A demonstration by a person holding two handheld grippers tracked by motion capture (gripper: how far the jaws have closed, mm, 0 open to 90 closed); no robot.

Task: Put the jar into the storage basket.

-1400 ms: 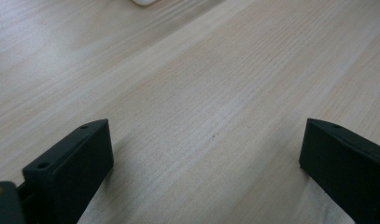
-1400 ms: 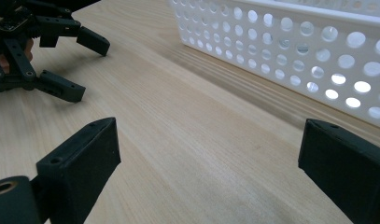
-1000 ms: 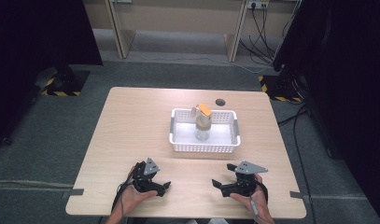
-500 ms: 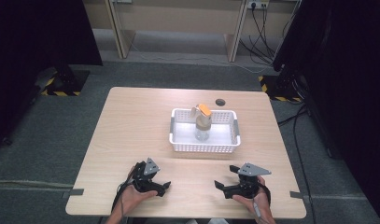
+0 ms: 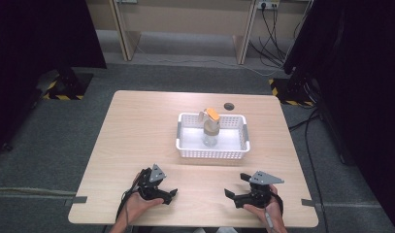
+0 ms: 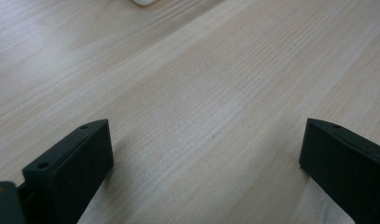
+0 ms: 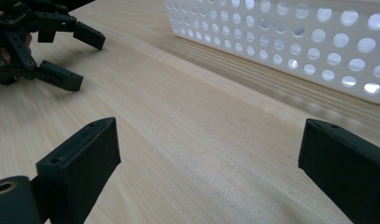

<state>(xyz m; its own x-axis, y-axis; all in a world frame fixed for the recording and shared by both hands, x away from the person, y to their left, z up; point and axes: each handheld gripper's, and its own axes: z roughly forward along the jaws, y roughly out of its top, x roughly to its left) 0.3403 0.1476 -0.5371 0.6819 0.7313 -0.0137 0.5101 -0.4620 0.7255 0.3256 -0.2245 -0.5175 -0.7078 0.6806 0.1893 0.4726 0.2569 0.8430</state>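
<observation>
My left gripper (image 5: 172, 195) and right gripper (image 5: 230, 195): jaws spread, empty, low over table (image 5: 137, 126), near white basket (image 5: 212, 152) holding bottle (image 5: 210, 129).

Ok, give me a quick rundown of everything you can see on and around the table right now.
table: one, light wood, centre of the high view
basket: one, white with round holes, on the table right of centre
bottle: one, clear with an orange cap, upright inside the basket
hole: one, dark and round, in the tabletop behind the basket
floor: grey, all around the table
cables: several, dark, on the floor beyond the far edge
left gripper: one, black, jaws open, near edge of the table at the left
right gripper: one, black, jaws open, near edge at the right
hands: two, one holding each gripper
</observation>
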